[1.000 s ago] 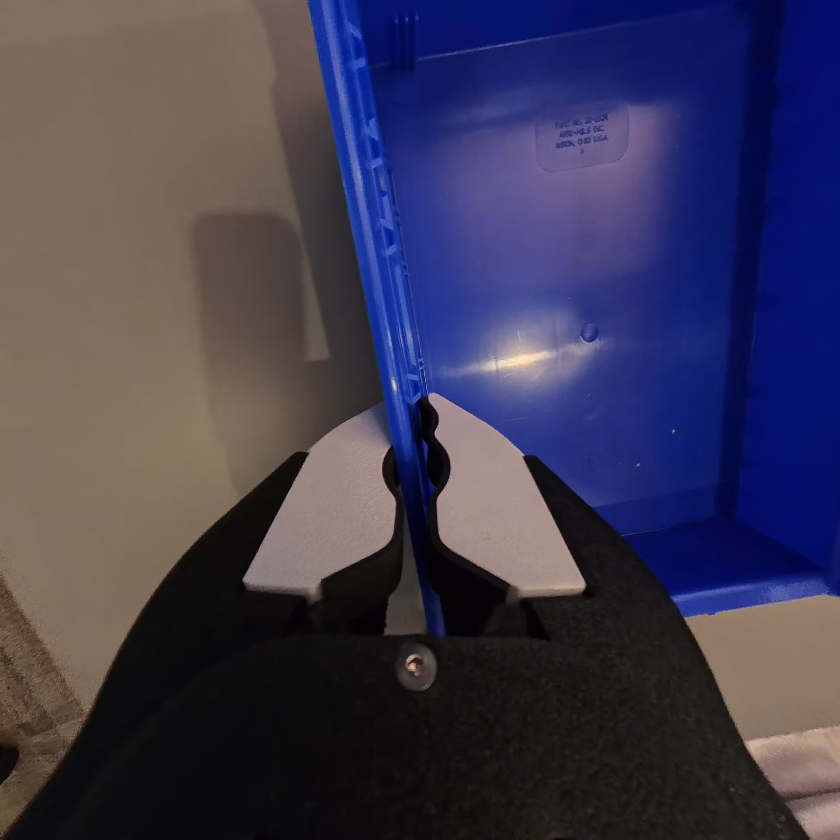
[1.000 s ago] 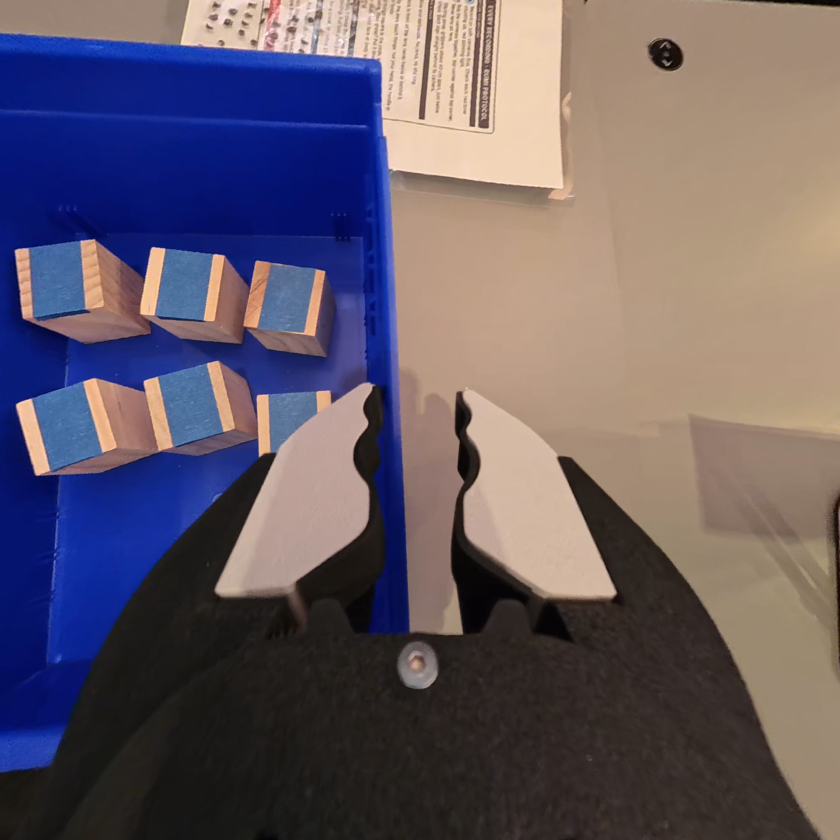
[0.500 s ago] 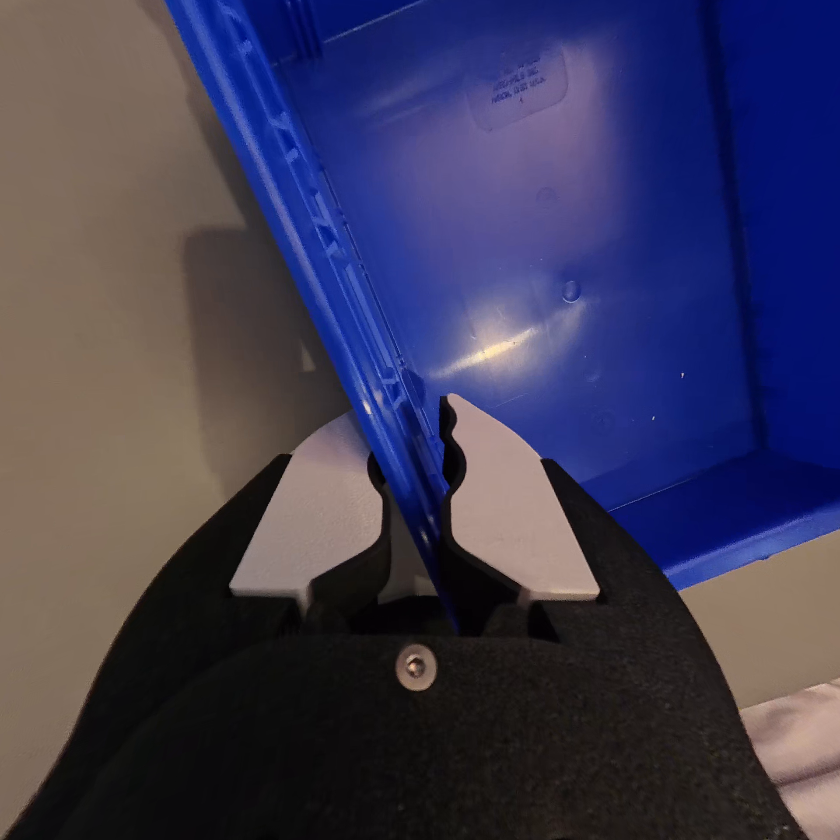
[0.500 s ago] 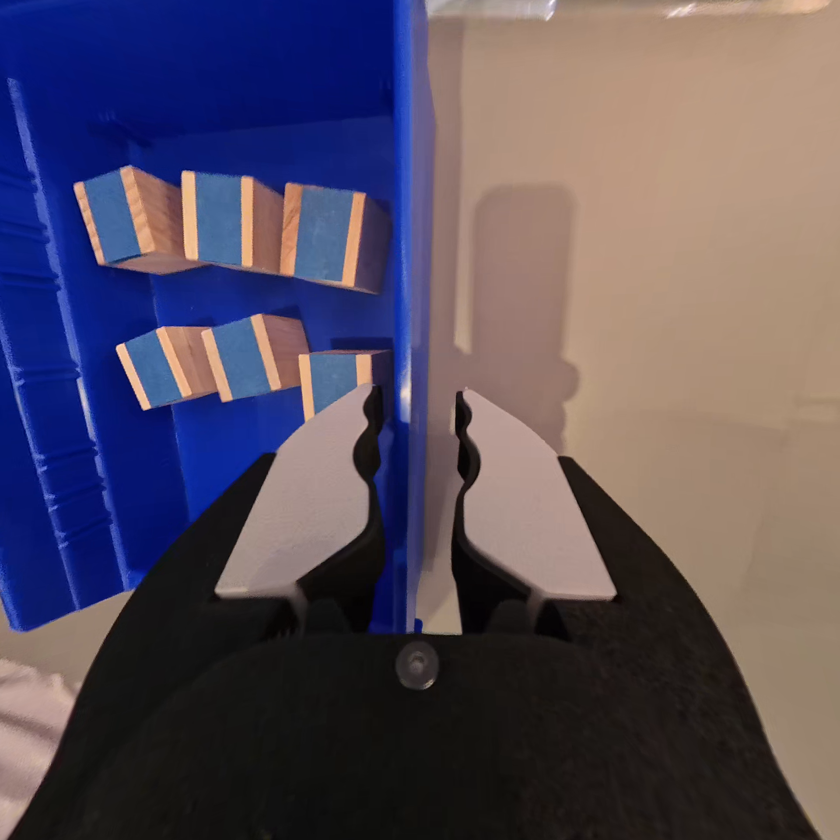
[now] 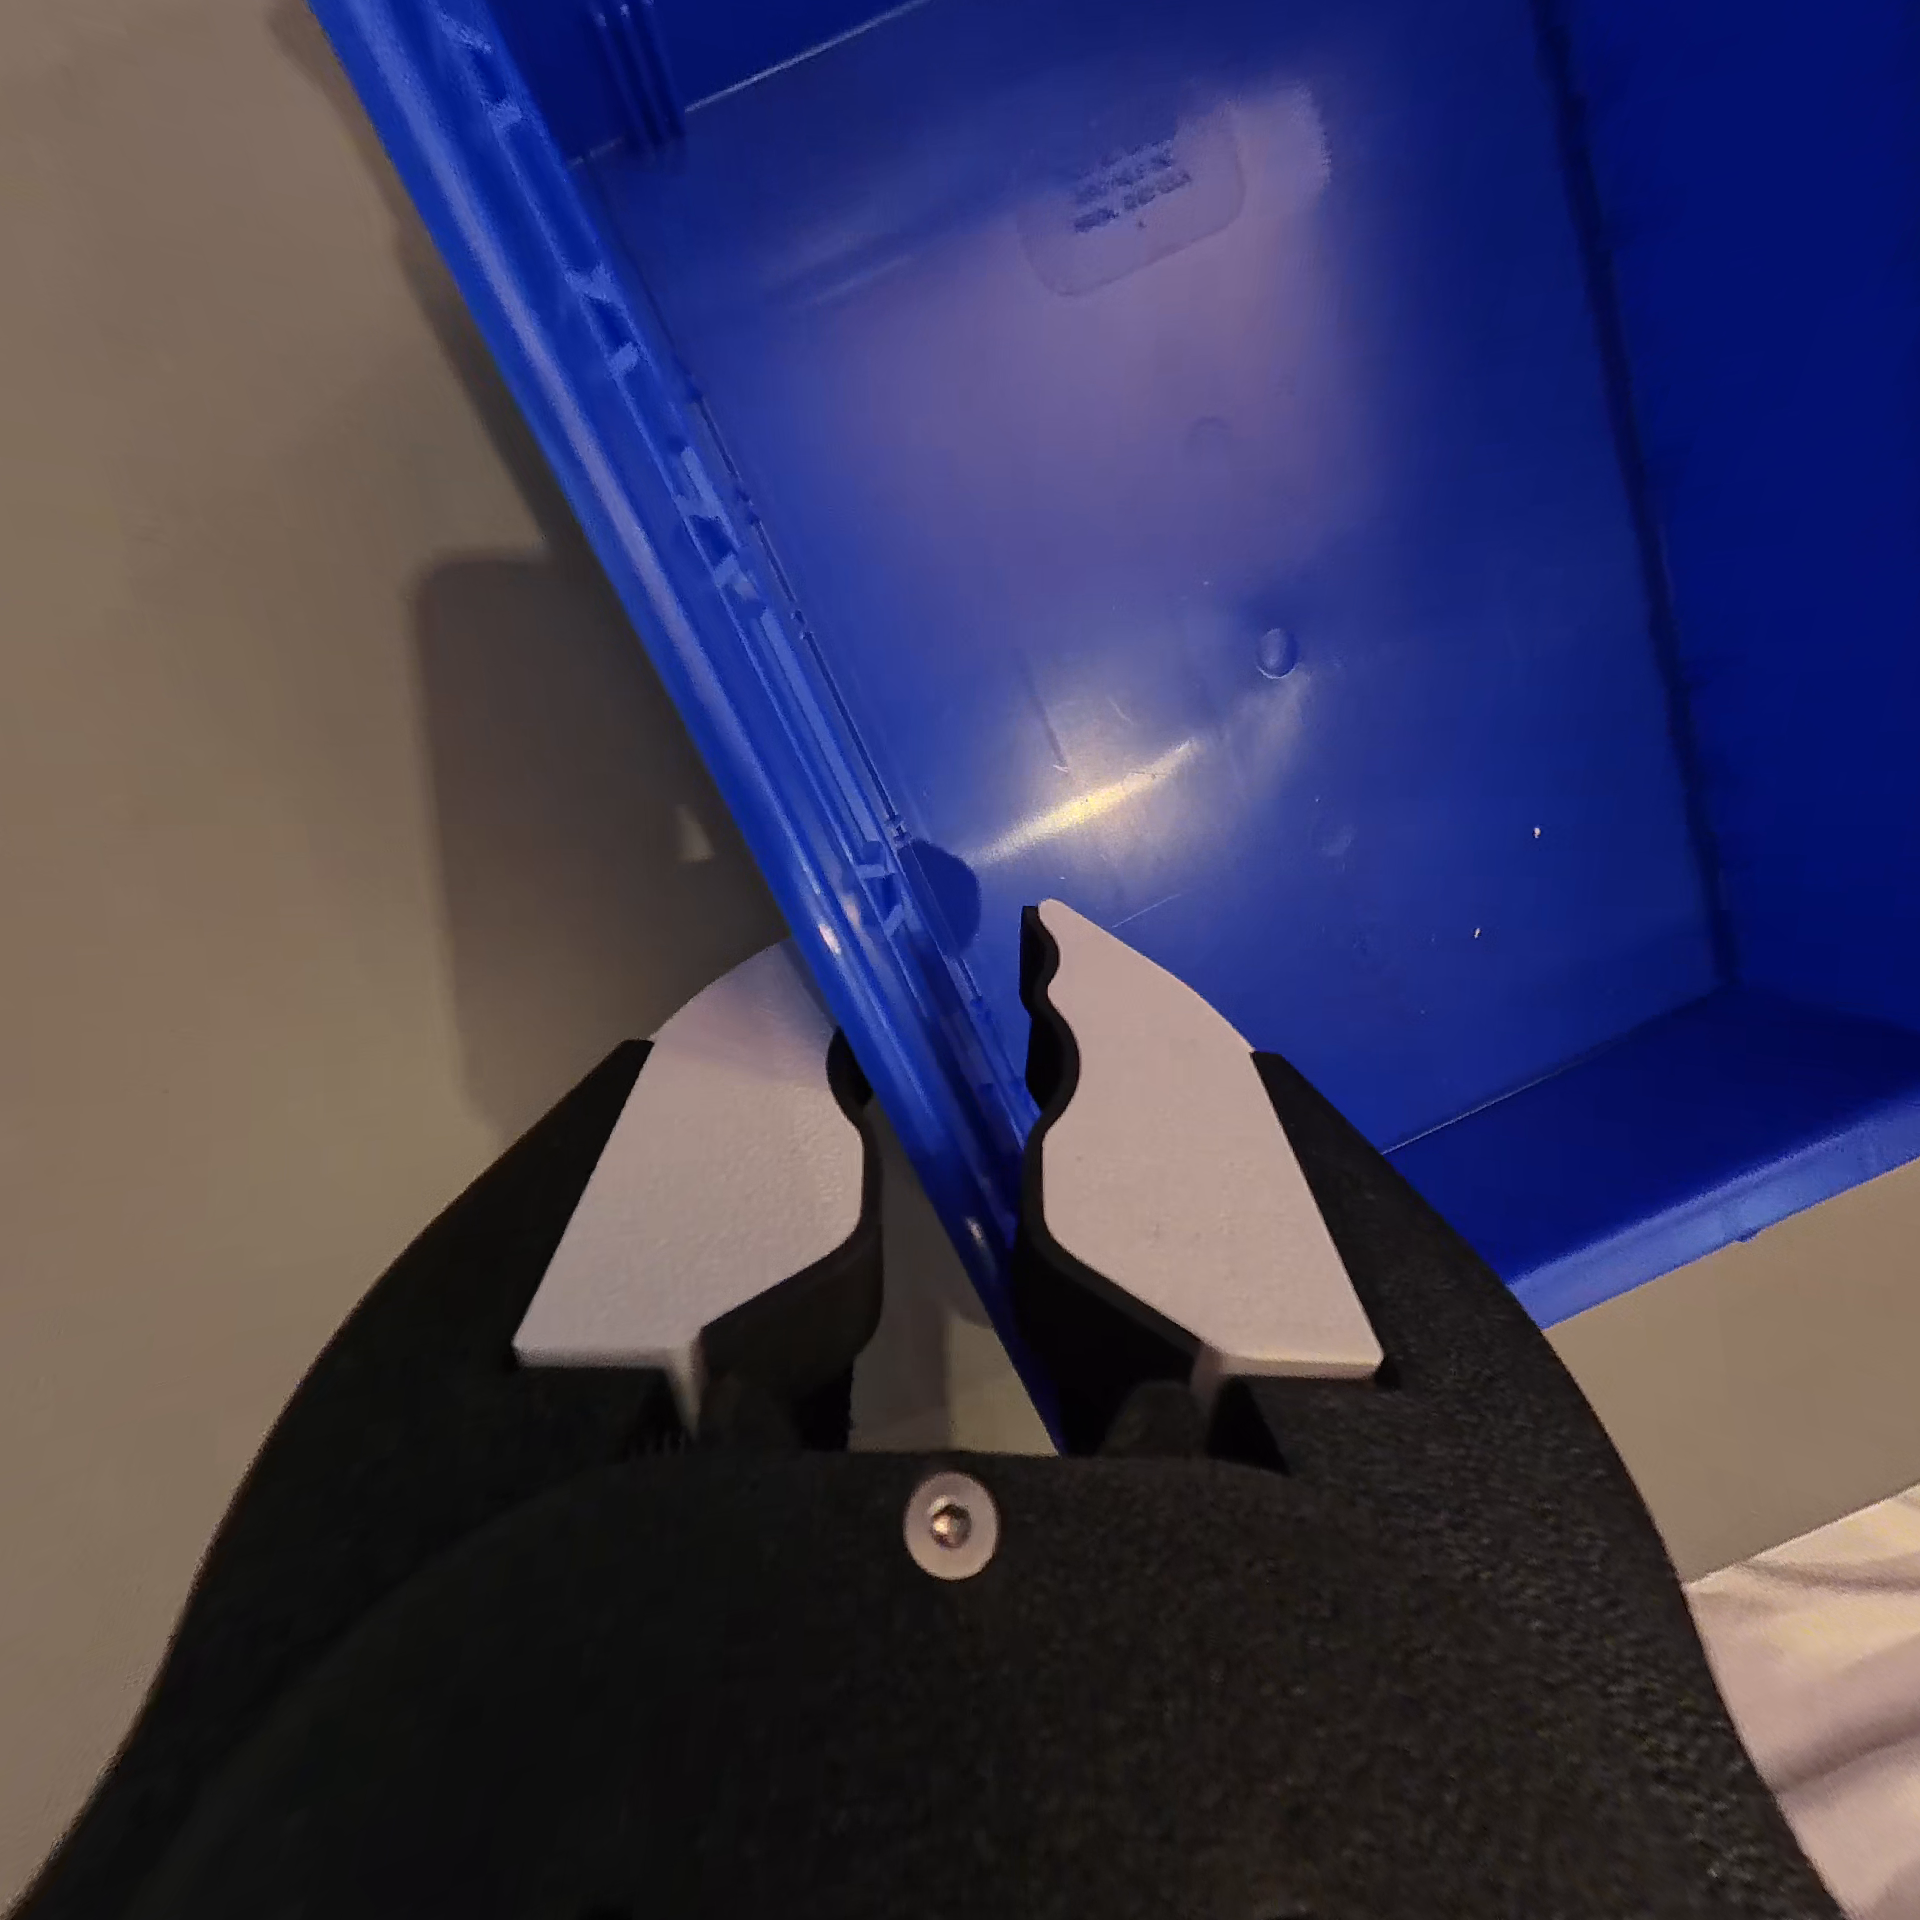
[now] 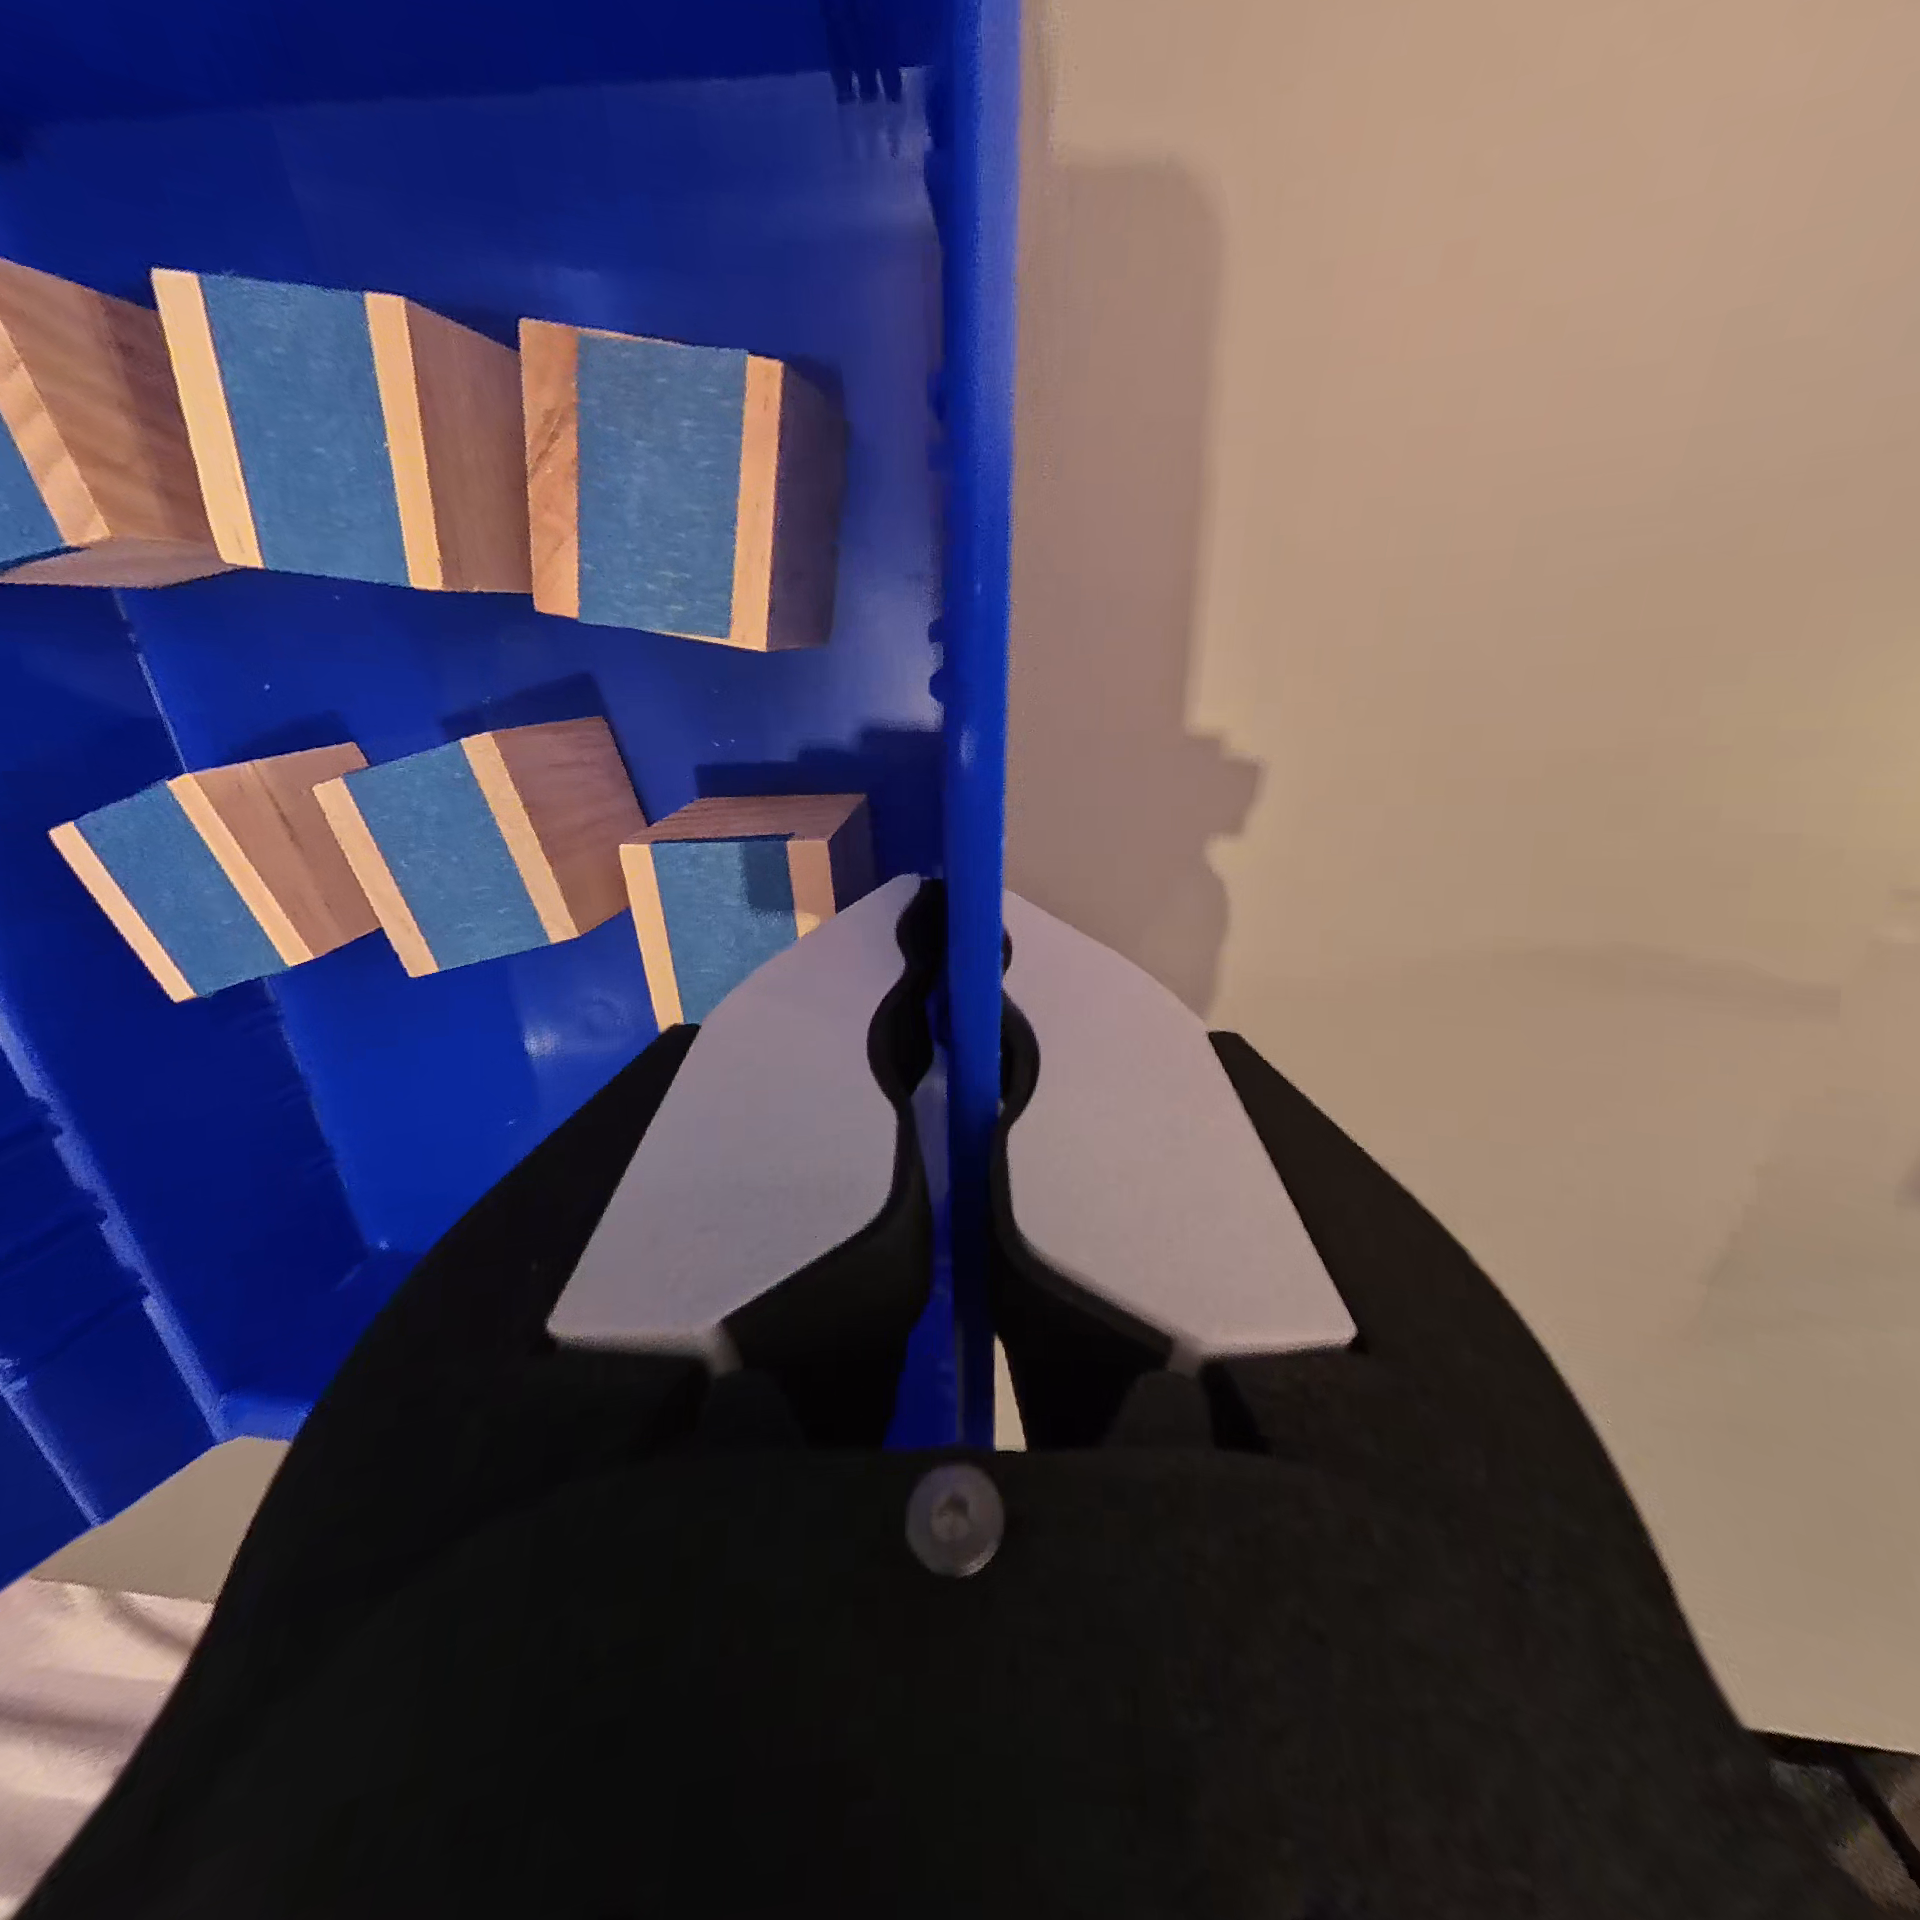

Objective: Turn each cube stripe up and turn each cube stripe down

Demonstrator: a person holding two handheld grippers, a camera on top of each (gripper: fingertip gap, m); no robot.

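Note:
A blue plastic bin (image 6: 971,416) holds several wooden cubes in two rows, each with its blue stripe facing the camera, such as one cube (image 6: 655,483) in the far row and another (image 6: 457,852) in the near row. My right gripper (image 6: 964,904) is shut on the bin's right wall, next to the nearest cube (image 6: 727,914). In the left wrist view the same bin (image 5: 727,582) shows a bare floor. My left gripper (image 5: 920,935) is open and straddles the bin's left wall, which crosses the gap at a slant. No cubes show in that view.
The bin stands on a beige table (image 6: 1507,623), which also shows left of the bin in the left wrist view (image 5: 260,727). A pale cloth lies at the near edge (image 5: 1818,1683), and in the right wrist view (image 6: 73,1714). Dark floor shows beyond the table's corner (image 6: 1860,1797).
My right gripper has closed onto the bin's right wall. My left gripper has opened from the left wall it was pinching. The bin has swung round in both views.

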